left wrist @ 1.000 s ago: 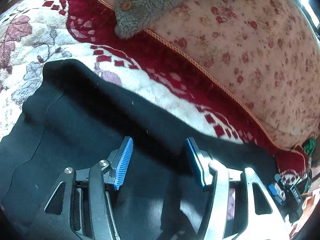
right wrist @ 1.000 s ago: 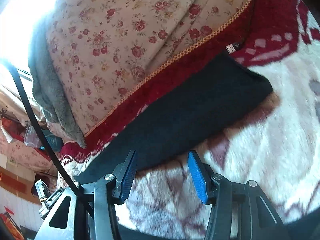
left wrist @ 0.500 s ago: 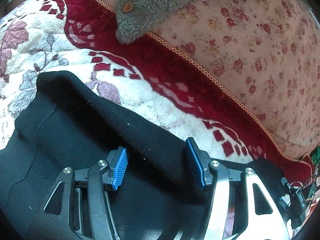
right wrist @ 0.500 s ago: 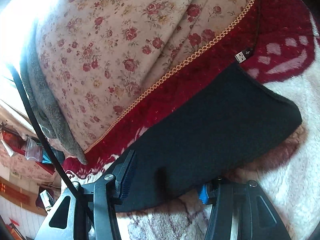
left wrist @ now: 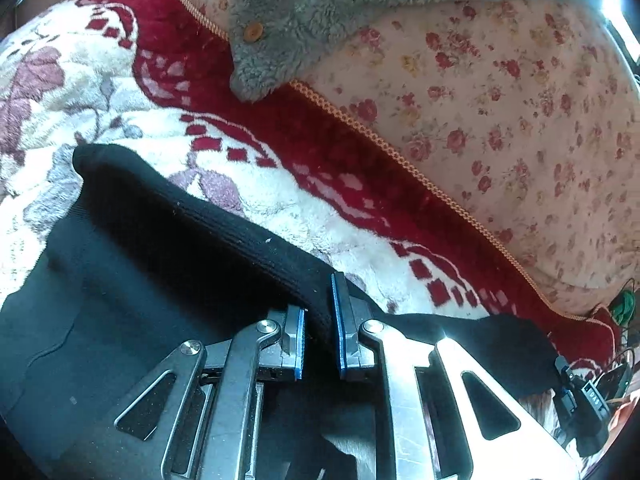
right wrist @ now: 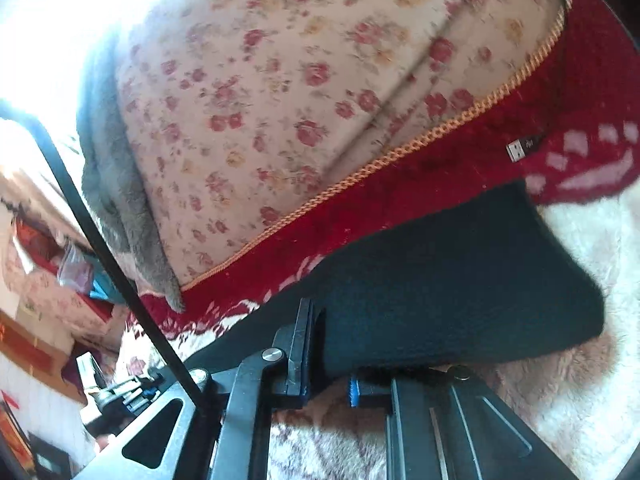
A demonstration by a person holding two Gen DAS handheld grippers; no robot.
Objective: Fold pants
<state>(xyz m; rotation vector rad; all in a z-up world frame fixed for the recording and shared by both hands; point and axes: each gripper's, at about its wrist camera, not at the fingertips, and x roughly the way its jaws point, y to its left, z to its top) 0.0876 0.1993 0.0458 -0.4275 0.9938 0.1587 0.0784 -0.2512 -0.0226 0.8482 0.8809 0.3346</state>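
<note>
Black pants (left wrist: 152, 264) lie on a plush red-and-cream blanket (left wrist: 280, 208). In the left wrist view my left gripper (left wrist: 318, 320) is shut on the ribbed waistband edge of the pants, its blue pads pinching the fold. In the right wrist view my right gripper (right wrist: 328, 356) is shut on the near edge of the pants' leg end (right wrist: 460, 288), which is lifted off the blanket; its right finger is mostly hidden under the cloth.
A floral quilt (left wrist: 500, 100) rises behind the blanket, with a grey fleece garment (left wrist: 304, 32) draped on it. A USB plug (right wrist: 524, 146) lies on the red border. A black cable (right wrist: 120, 272) crosses the right wrist view. Room clutter shows at the left (right wrist: 48, 280).
Both grippers were open above the pants; both have moved down onto the cloth and closed, the left on the waistband, the right on the leg end.
</note>
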